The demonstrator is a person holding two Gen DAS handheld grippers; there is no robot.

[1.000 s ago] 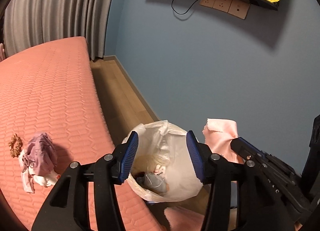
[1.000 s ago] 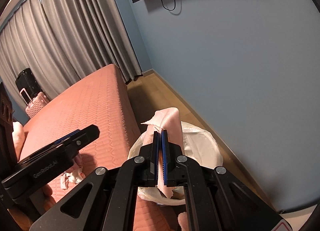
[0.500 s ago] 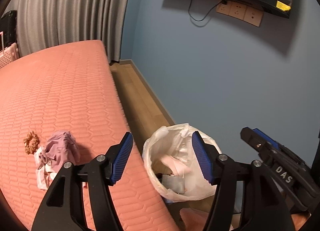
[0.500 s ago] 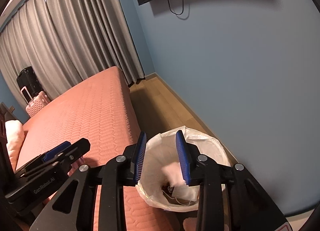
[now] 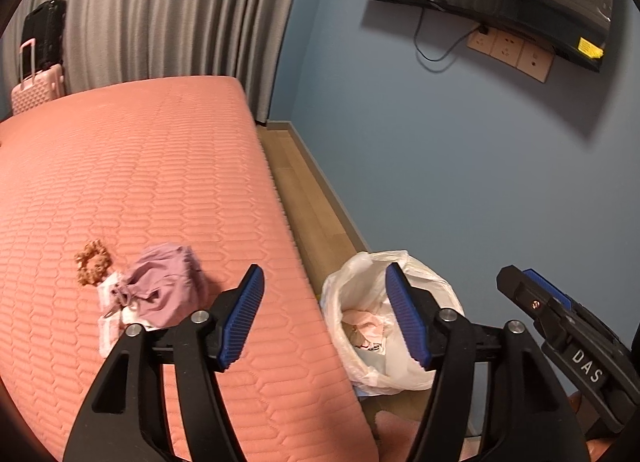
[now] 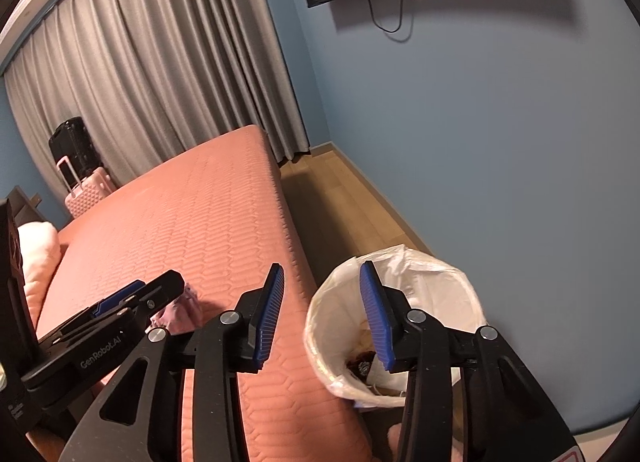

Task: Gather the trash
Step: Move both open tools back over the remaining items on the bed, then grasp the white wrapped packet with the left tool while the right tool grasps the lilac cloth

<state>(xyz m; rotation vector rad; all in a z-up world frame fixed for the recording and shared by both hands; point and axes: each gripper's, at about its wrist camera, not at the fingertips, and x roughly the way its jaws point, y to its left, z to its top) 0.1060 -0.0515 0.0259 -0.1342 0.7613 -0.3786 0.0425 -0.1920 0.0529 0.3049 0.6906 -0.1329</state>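
My right claw [image 6: 322, 316] and left claw [image 5: 324, 318] both gape empty above the bed [image 5: 140, 182], free to grab the doll [image 5: 148, 290] for the bag [image 5: 360, 274].

Blue wall [image 5: 460, 182], grey curtains [image 6: 168, 74], pink bed [image 5: 140, 182].

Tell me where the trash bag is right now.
The trash bag stands open on the wooden floor between the pink bed and the blue wall, lower right of centre in both wrist views.
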